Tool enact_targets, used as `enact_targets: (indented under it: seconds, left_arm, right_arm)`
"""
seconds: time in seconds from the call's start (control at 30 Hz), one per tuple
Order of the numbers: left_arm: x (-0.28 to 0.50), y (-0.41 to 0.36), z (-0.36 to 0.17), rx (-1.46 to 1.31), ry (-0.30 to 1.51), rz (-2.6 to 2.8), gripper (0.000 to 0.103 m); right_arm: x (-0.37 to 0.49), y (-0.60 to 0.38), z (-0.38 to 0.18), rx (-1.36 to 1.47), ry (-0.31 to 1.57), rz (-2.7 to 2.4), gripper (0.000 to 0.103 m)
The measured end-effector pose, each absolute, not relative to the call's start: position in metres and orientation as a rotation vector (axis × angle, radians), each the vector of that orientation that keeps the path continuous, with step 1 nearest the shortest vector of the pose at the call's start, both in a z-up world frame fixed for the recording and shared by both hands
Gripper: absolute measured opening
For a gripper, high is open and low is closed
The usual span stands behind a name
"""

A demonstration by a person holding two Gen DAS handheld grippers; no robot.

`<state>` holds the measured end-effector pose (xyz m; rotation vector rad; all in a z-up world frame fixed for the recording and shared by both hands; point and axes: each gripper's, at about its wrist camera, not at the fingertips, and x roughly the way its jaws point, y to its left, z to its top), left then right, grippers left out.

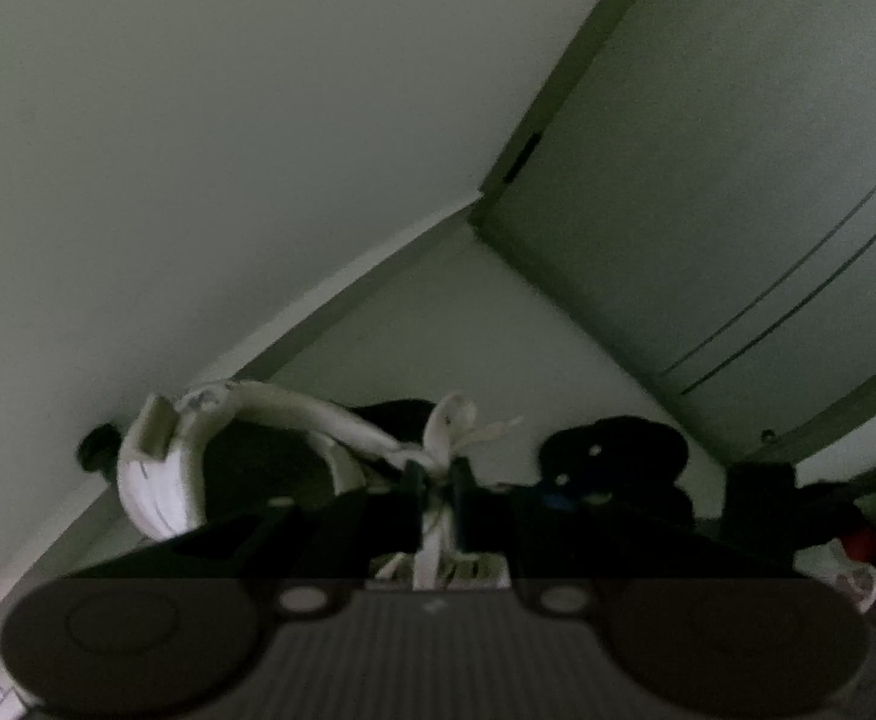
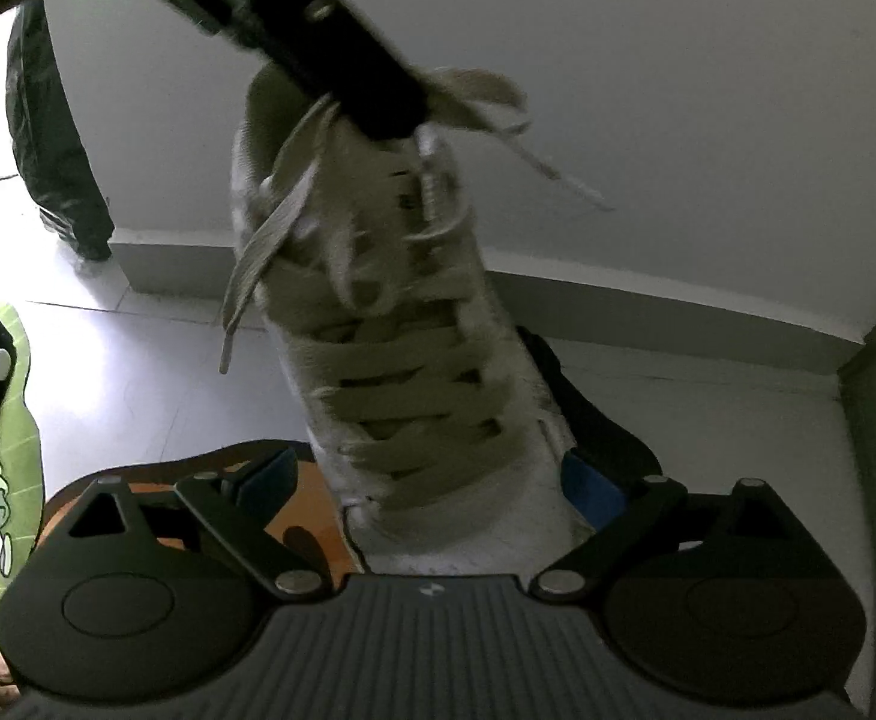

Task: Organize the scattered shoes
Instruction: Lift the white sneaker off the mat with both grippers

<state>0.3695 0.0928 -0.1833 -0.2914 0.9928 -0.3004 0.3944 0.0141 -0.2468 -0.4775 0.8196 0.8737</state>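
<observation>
Right gripper (image 2: 432, 483) jaws wide, flanking white sneaker (image 2: 414, 372); wall (image 2: 678, 120) probably close.

The wall (image 2: 678, 90) was plain and pale, with nothing on it. A low strip (image 2: 648, 312) ran along its bottom, where it met the floor (image 2: 108, 372). The floor was made of pale, shiny tiles, and bright light fell on it at the left side — the rest of the room looked dim. On the right stood a pale door (image 1: 708, 180), perhaps a cupboard's, with two thin dark lines across it. A green cloth with a cartoon drawing (image 2: 0, 510) showed at the left edge.
</observation>
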Motion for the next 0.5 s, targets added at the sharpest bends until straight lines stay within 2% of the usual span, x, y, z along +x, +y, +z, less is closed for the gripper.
enact_targets:
  seconds: [0.27, 0.37, 0.5]
  left_arm:
    - [0.380, 0.071, -0.184, -0.276, 0.981, -0.359, 0.008]
    - [0.386, 0.061, -0.188, -0.261, 0.987, -0.381, 0.008]
    - [0.400, 0.049, -0.198, -0.252, 0.994, -0.407, 0.008]
  right_arm:
    - [0.382, -0.003, -0.251, -0.412, 0.838, 0.806, 0.095]
    - [0.384, -0.009, -0.256, -0.388, 0.856, 0.779, 0.079]
    - [0.391, -0.013, -0.268, -0.365, 0.877, 0.726, 0.075]
